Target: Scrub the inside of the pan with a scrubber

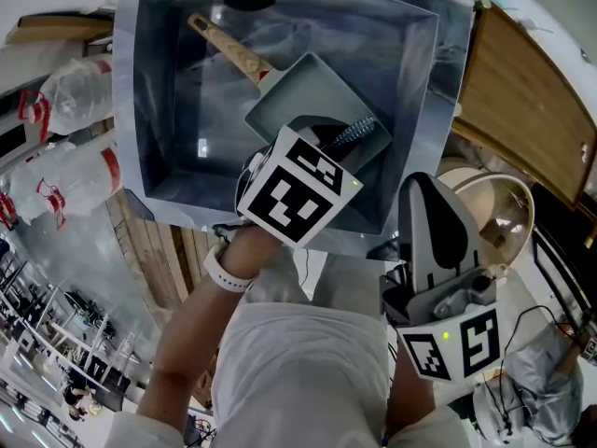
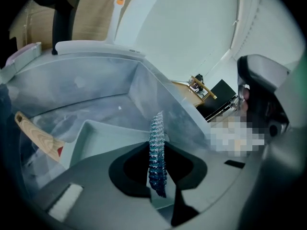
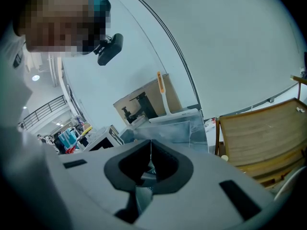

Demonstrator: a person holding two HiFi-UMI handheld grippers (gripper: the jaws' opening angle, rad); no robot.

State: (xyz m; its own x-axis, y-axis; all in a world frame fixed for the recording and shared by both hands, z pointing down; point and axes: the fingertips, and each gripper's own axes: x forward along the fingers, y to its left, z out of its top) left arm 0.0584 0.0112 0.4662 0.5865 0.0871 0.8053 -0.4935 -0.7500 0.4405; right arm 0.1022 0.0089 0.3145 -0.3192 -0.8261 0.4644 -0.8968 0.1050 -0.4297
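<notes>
Head view: nearest the lens, your right gripper points upward just beside the corner of the metal sink. Your left gripper reaches over the pan, which lies tilted inside the sink, its wooden handle toward the far wall.
Left gripper view: jaws clamped on the blue scrubber, which stands over the pan's near rim.
Right gripper view: jaws fully together, nothing between them
</notes>
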